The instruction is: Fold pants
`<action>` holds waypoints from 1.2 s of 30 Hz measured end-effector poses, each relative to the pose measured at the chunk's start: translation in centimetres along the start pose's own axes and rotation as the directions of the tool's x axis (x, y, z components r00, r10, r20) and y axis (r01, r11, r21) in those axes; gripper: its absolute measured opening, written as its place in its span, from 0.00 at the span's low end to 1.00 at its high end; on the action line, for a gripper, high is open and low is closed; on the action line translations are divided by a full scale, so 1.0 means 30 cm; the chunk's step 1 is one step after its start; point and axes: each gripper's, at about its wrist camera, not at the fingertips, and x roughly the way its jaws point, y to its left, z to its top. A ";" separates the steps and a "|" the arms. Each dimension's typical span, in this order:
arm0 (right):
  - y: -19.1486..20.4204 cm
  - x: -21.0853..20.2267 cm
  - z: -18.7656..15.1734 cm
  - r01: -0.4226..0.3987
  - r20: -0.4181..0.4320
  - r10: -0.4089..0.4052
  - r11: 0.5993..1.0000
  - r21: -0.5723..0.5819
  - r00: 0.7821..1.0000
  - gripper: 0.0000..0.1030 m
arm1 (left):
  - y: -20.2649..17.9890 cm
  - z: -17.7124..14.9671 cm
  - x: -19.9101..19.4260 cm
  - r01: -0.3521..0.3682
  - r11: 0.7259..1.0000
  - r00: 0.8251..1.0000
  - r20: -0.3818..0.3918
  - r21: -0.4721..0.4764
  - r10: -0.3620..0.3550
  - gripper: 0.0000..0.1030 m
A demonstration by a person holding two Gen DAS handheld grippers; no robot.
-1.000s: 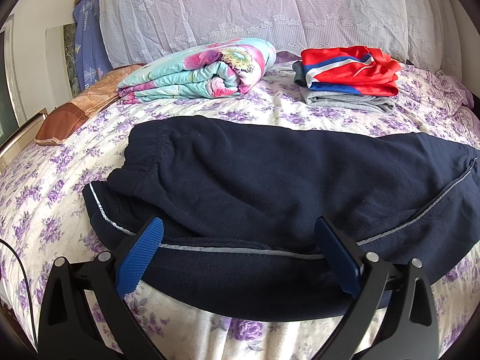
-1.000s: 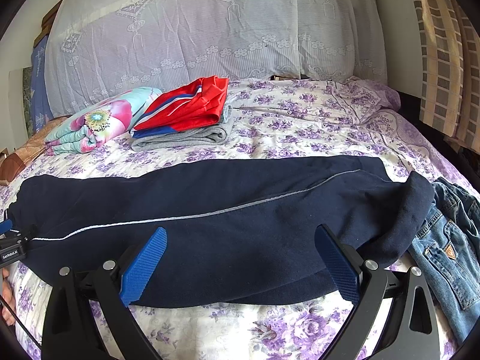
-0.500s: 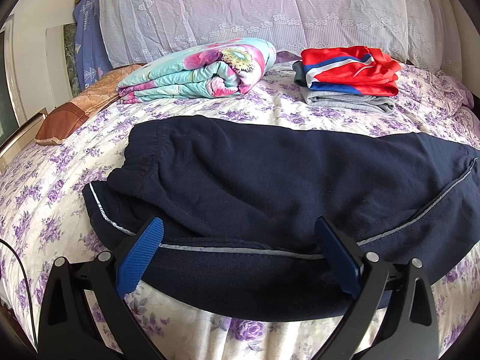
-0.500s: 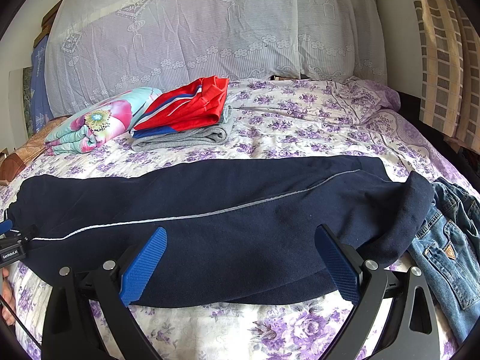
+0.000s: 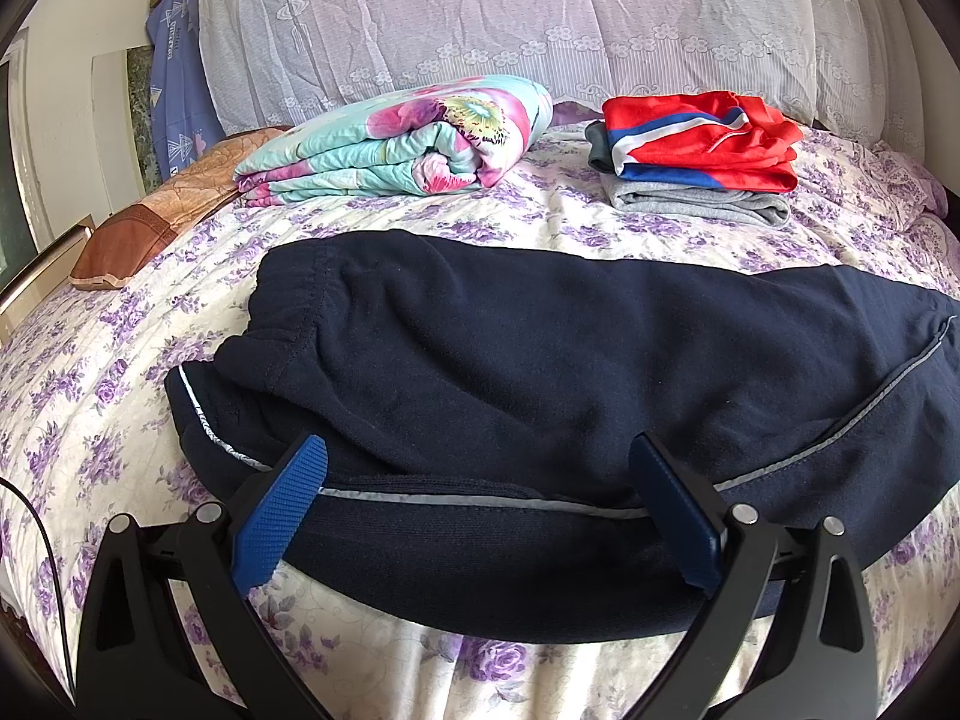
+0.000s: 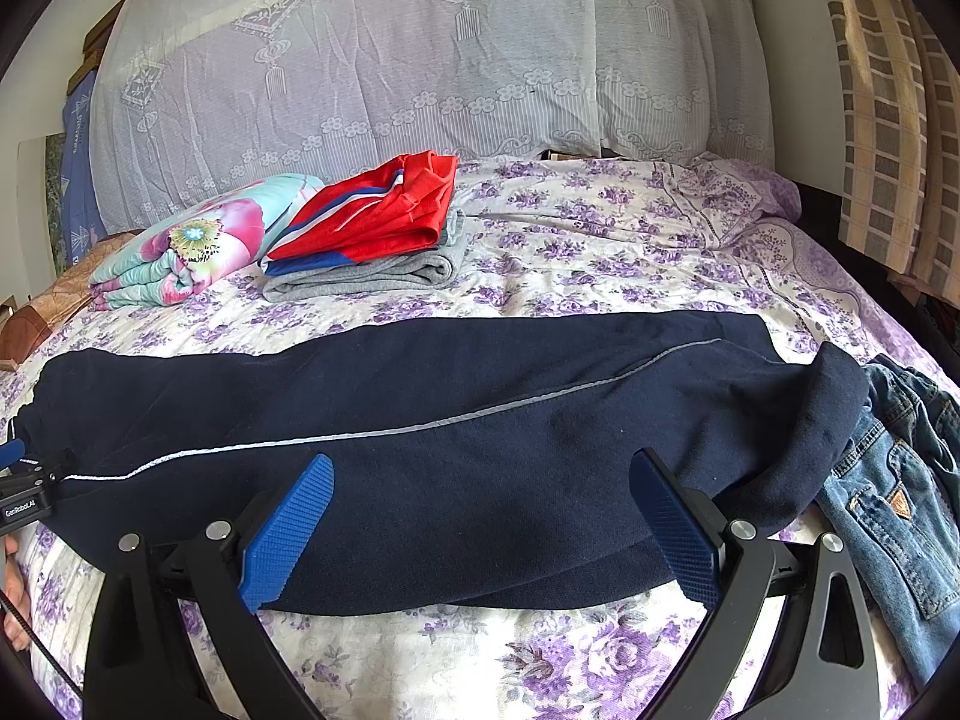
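Observation:
Navy sweatpants (image 5: 510, 372) with a grey side stripe lie lengthwise across the floral bedspread, one leg laid over the other. Their elastic waistband (image 5: 294, 294) is at the left in the left wrist view. The leg cuffs (image 6: 834, 420) are at the right in the right wrist view. My left gripper (image 5: 477, 507) hovers open over the near edge by the waist, nothing between its blue pads. My right gripper (image 6: 480, 519) is open over the near edge of the legs. The left gripper's tip (image 6: 18, 480) shows at the far left of the right wrist view.
Behind the pants sit a folded floral quilt (image 5: 408, 144) and a stack of folded red and grey clothes (image 5: 696, 144). Blue jeans (image 6: 900, 492) lie by the cuffs at the right. Lace-covered pillows (image 6: 420, 48) line the headboard. A brown pillow (image 5: 162, 210) rests at the left edge.

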 end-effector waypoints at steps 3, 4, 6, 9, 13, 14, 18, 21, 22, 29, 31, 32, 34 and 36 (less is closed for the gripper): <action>0.000 0.000 0.000 0.000 0.000 0.000 1.000 0.000 1.000 0.97 | 0.000 0.000 0.000 0.000 1.000 1.000 0.000 0.000 0.000 0.95; -0.003 0.001 -0.002 0.000 0.001 0.000 1.000 -0.001 1.000 0.97 | 0.000 0.000 0.000 0.000 1.000 1.000 0.000 0.000 0.000 0.95; -0.001 -0.001 0.000 0.000 0.001 0.000 1.000 0.000 1.000 0.97 | 0.000 0.000 -0.001 0.000 1.000 1.000 0.000 0.000 0.000 0.95; -0.003 -0.001 -0.001 0.000 0.001 0.000 1.000 0.000 1.000 0.97 | 0.000 0.000 0.001 0.000 1.000 1.000 -0.001 0.000 0.000 0.95; -0.004 -0.001 -0.001 0.000 0.001 0.000 1.000 -0.001 1.000 0.97 | 0.000 0.000 0.000 0.000 1.000 1.000 -0.001 -0.001 0.000 0.95; -0.001 -0.003 0.000 0.000 0.001 0.000 1.000 -0.001 1.000 0.97 | 0.000 0.000 0.000 0.000 1.000 1.000 -0.001 -0.001 0.000 0.95; 0.000 -0.004 0.001 0.000 0.000 0.000 1.000 0.000 1.000 0.97 | 0.000 0.000 0.000 0.000 1.000 1.000 -0.001 -0.001 0.000 0.95; -0.001 -0.003 0.001 0.000 0.000 0.000 1.000 -0.001 1.000 0.97 | 0.000 0.000 0.000 0.001 1.000 1.000 -0.001 -0.001 -0.001 0.95; 0.001 -0.005 0.002 0.000 0.000 0.000 1.000 -0.001 1.000 0.97 | 0.000 0.000 0.000 0.001 1.000 1.000 -0.001 -0.001 -0.001 0.95; -0.004 0.003 -0.004 0.000 -0.001 0.000 1.000 0.000 1.000 0.97 | 0.001 -0.005 -0.001 0.003 1.000 1.000 -0.003 -0.002 -0.003 0.95; -0.001 0.003 -0.003 -0.001 -0.006 0.001 1.000 0.003 1.000 0.97 | 0.012 -0.010 0.000 0.013 1.000 1.000 -0.012 -0.010 -0.013 0.95; -0.006 0.007 -0.006 0.000 -0.008 0.000 1.000 0.004 1.000 0.97 | 0.020 -0.009 0.002 0.019 1.000 1.000 -0.018 -0.019 -0.019 0.95; -0.009 0.002 0.003 0.000 -0.008 0.000 1.000 0.006 1.000 0.97 | 0.061 -0.011 0.000 0.031 0.998 0.999 -0.031 -0.056 -0.033 0.95; -0.019 0.008 0.002 -0.001 -0.020 0.001 1.000 0.017 1.000 0.97 | 0.139 -0.029 -0.009 0.075 0.991 0.995 -0.049 -0.114 -0.081 0.95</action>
